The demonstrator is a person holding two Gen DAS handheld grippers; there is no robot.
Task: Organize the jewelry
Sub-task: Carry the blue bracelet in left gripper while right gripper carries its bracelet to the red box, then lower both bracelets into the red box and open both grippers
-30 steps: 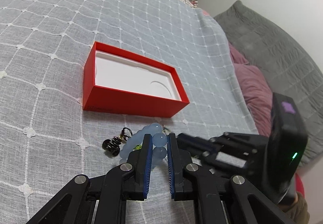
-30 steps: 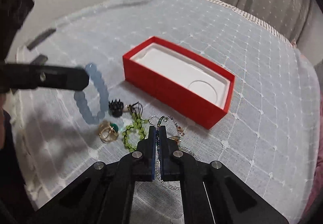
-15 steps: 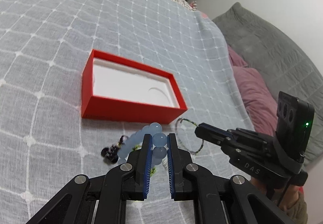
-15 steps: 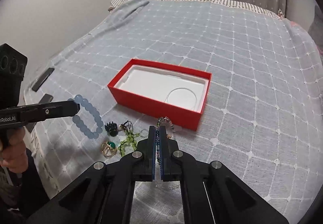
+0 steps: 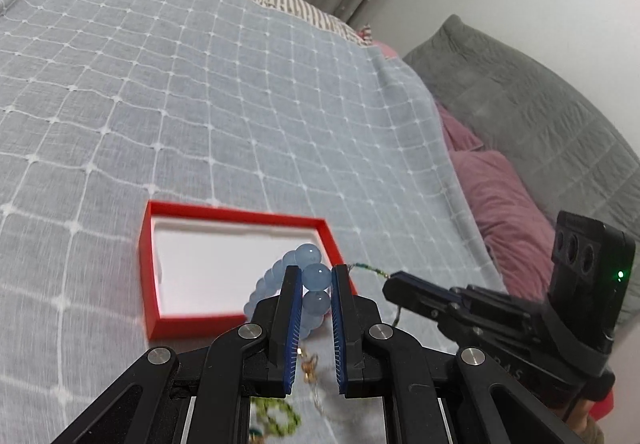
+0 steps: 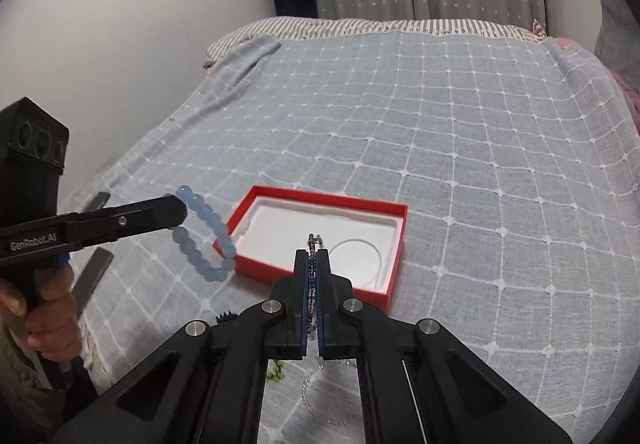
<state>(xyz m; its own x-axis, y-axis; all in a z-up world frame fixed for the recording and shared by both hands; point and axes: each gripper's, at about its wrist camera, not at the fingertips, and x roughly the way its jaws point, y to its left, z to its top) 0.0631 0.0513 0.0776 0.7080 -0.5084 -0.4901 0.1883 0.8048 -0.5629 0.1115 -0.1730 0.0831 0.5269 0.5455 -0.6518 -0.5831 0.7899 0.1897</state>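
Observation:
A red box with a white moulded insert lies open on the grey checked bedspread; it also shows in the right wrist view. My left gripper is shut on a pale blue bead bracelet, held in the air at the box's near right corner. The bracelet hangs left of the box in the right wrist view. My right gripper is shut on a thin dark beaded bracelet, raised in front of the box.
Loose jewelry lies on the bedspread below the grippers: a green bead bracelet, a gold piece, a clear bead ring and a black piece. Pink and grey pillows lie to the right. Two dark flat objects lie at the left edge.
Both grippers rose and moved toward the box with their bracelets. The blue bracelet now hangs over the box's near corner; the thin bracelet has lifted clear of the bedspread.

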